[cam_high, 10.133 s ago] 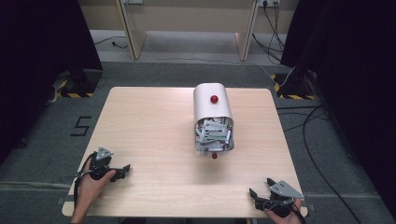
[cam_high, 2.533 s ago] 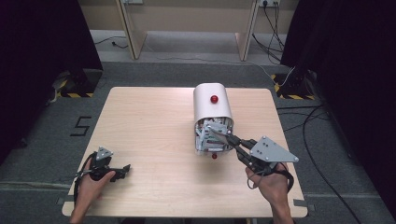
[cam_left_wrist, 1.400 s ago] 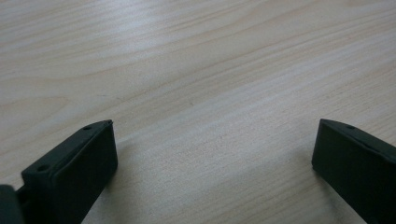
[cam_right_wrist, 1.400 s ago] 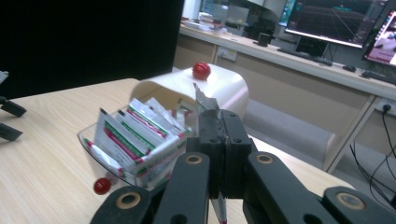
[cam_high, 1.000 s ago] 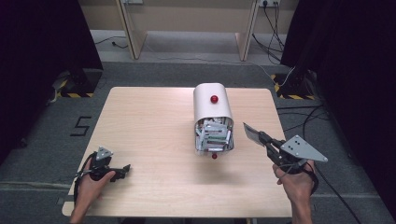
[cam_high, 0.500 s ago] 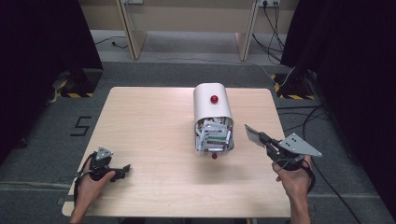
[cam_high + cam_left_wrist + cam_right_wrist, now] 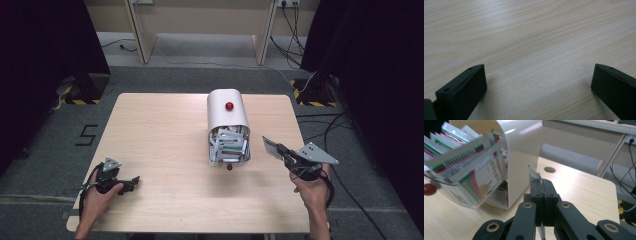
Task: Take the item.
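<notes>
High view, right gripper (image 7: 276, 148): it hangs over the table's right edge, just right of the white box (image 7: 227, 114); its jaws are pinched together on a small flat packet (image 7: 269, 146).
High view, packet: it sticks out of the jaw tips toward the box, apart from the box and clear of the table (image 7: 160, 130); its flat face tilts up.
High view, box: it lies at the table's middle with its open end toward the person, more packets (image 7: 229, 145) spilling into a clear tray there.
High view, left gripper (image 7: 131, 181): it rests on the table well left of the box, far from the packet; the right hand (image 7: 314, 189) is by far the nearer.
Left gripper view, jaws: they stand wide apart with nothing but bare wood between them.
Right gripper view, packet (image 7: 534, 177): it stands on edge, clamped between the closed jaws, its long axis running along them.
Right gripper view, box (image 7: 520, 150): it lies ahead and left of the jaws.
Judgement: the set-down spot is likely the bare wood right of the box, straight below the jaws.
</notes>
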Demonstrator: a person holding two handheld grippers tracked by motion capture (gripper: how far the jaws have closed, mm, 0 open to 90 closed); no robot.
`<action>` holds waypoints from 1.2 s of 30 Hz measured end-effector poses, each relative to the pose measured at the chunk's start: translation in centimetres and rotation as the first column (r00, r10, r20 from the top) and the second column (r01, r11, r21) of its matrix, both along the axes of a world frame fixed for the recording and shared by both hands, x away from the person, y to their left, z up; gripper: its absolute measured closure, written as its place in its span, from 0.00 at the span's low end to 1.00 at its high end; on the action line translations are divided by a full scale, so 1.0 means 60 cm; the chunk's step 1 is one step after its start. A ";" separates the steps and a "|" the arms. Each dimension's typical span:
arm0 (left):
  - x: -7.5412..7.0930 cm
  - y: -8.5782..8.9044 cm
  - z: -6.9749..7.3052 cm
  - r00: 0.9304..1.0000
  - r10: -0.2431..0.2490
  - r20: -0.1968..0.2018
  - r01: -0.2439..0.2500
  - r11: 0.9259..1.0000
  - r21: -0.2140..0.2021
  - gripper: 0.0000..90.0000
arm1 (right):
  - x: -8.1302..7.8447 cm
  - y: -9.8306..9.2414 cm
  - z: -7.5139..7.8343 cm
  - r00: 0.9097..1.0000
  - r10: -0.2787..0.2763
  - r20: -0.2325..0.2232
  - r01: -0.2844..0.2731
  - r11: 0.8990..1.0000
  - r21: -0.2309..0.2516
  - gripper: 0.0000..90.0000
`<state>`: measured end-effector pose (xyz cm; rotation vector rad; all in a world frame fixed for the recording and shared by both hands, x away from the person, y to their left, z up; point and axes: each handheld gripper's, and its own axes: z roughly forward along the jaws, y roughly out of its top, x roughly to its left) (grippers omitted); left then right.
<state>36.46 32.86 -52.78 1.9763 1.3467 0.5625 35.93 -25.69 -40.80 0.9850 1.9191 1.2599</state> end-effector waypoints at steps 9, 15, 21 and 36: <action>0.000 0.000 0.000 1.000 0.000 0.000 0.000 1.000 0.000 0.00 | 0.017 0.000 -0.028 0.998 -0.007 -0.057 0.006 1.000 -0.012 1.00; 0.000 0.000 0.000 1.000 0.000 0.000 0.000 1.000 0.000 0.00 | 0.024 -0.002 -0.042 0.996 -0.010 -0.086 0.009 1.000 -0.013 1.00; 0.000 0.000 0.000 1.000 0.000 0.000 0.000 1.000 0.000 0.00 | 0.031 -0.001 -0.056 0.993 -0.008 -0.114 0.005 1.000 -0.027 1.00; 0.000 0.000 0.000 1.000 0.000 0.000 0.000 1.000 0.000 0.00 | 0.053 -0.013 -0.097 0.982 -0.057 -0.182 0.051 0.998 -0.038 0.98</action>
